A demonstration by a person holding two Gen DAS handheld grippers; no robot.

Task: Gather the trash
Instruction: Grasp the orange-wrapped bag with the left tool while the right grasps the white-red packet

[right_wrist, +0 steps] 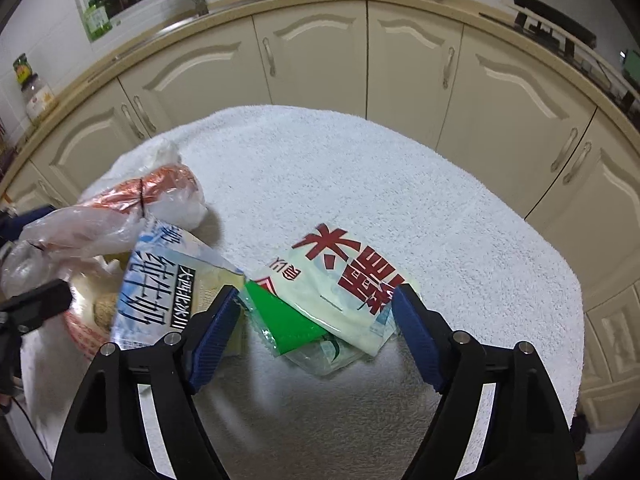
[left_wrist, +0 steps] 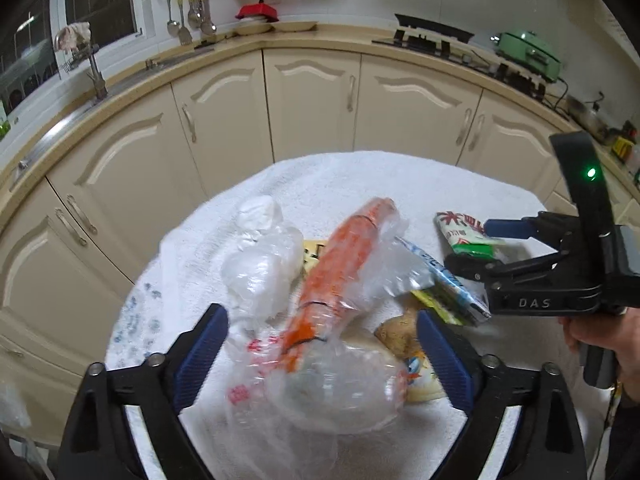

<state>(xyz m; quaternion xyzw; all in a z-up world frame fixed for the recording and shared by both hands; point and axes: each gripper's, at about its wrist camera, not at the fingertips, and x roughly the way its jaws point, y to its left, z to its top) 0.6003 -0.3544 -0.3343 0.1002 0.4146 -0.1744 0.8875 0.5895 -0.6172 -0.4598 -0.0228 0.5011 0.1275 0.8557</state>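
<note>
A pile of trash lies on a white towel-covered table. In the left wrist view my left gripper is open, its blue fingers either side of a clear plastic bag that wraps an orange-printed wrapper. A crumpled white plastic lump lies just left of it. My right gripper is open around a white packet with red characters and a green corner; the same packet shows in the left wrist view. A blue and white milk pouch lies beside it.
Cream kitchen cabinets curve around behind the table, close to its far edge. A sink tap stands on the counter at left and a stove with a green appliance at right. A brown snack piece lies under the bag.
</note>
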